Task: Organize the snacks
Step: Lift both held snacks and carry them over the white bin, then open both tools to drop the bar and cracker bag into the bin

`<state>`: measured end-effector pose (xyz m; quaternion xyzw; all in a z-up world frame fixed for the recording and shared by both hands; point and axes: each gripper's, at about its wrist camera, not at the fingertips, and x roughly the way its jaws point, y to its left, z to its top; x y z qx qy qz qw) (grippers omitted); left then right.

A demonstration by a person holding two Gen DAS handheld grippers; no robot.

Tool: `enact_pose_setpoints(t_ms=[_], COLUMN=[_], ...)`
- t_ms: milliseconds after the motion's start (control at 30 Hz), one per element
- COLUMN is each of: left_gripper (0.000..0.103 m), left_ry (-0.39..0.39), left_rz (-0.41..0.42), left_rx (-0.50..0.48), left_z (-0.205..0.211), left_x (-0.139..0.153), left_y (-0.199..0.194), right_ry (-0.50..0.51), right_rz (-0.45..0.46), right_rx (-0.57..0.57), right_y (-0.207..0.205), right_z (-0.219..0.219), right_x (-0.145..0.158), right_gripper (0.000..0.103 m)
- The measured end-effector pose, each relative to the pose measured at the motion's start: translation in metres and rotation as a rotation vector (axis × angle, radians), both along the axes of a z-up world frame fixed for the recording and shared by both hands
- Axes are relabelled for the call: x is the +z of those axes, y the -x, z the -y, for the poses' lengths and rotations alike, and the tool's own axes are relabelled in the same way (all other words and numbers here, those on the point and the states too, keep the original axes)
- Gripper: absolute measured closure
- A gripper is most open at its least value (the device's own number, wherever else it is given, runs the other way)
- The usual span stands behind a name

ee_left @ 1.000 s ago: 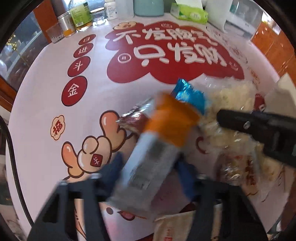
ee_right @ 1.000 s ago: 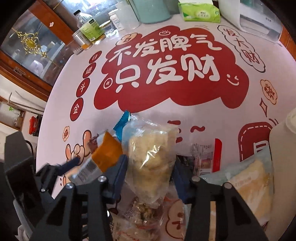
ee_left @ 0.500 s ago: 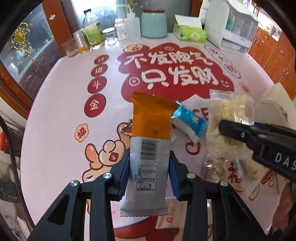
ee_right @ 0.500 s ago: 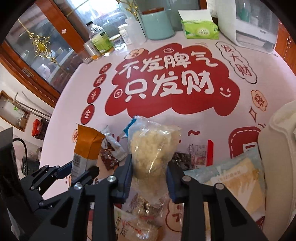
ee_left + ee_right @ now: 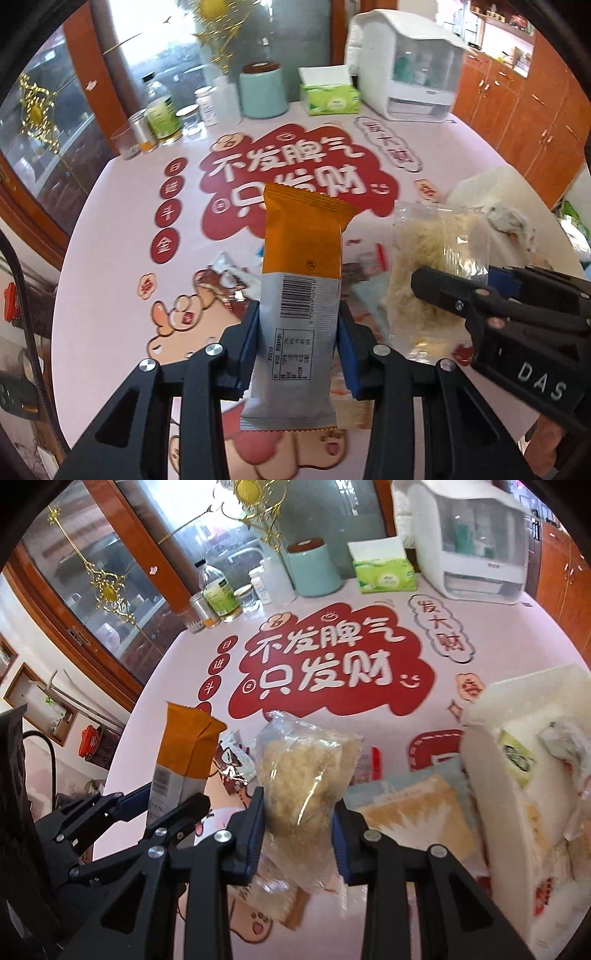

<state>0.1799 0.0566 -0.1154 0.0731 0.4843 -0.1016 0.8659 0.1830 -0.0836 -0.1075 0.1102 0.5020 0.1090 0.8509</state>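
Worktop (image 5: 155, 701), big round top w/ red printed cover: far edge holds bottles, teal canister (image 5: 314, 568), tissue box, white appliance, parked out of the sorting zone. White bin (image 5: 491, 775) at right edge of worktop, open top w/ wrapped items inside; prob the drop target, so both picks hang near it. Flat pale-blue/yellow pack (image 5: 413, 805) lies against bin's left wall. Right tool (image 5: 299, 812) clamped on clear bag of pale crumbly snack (image 5: 306, 771), gripped low, bag standing up off the worktop. Left tool (image 5: 297, 347) clamped on orange/silver bar wrapper (image 5: 299, 280) mid-body, barcode side to cam, clear of the top; jaws of both just finished closing. Loose small wrappers (image 5: 232, 764) left near middle of worktop, partly behind held items, brands unreadable. Bin's right side cut off by lens edge; its depth not visible.
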Motion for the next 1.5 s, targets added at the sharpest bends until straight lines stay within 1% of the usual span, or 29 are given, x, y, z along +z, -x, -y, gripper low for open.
enact_pose_setpoints(t_ms=[267, 400, 567, 733, 867, 1000, 1267, 1500], left_gripper=[0.066, 0.066, 0.066, 0.066, 0.066, 0.066, 0.065, 0.065], left_ry=[0.012, 0.02, 0.015, 0.02, 0.015, 0.007, -0.003, -0.012], left_rz=[0.027, 0.057, 0.102, 0.131, 0.153, 0.171, 0.188, 0.178], left_rx=[-0.11, -0.18, -0.268, -0.312, -0.316, -0.311, -0.312, -0.323], left_z=[0.075, 0.119, 0.178, 0.218, 0.238, 0.254, 0.275, 0.285], left_x=[0.021, 0.035, 0.051, 0.062, 0.07, 0.078, 0.085, 0.08], left_y=[0.025, 0.037, 0.051, 0.054, 0.05, 0.043, 0.036, 0.033], right_ry=[0.02, 0.039, 0.038, 0.05, 0.089, 0.102, 0.097, 0.11], right_rz=[0.052, 0.1, 0.148, 0.188, 0.209, 0.202, 0.177, 0.159], right_rx=[-0.09, -0.16, -0.255, -0.351, -0.421, -0.461, -0.48, -0.477], right_y=[0.042, 0.066, 0.094, 0.117, 0.131, 0.138, 0.14, 0.135], right_z=[0.065, 0.103, 0.151, 0.193, 0.222, 0.243, 0.257, 0.26], right_x=[0.024, 0.04, 0.055, 0.068, 0.074, 0.071, 0.062, 0.057], right_gripper=[0.07, 0.07, 0.07, 0.07, 0.07, 0.07, 0.07, 0.07])
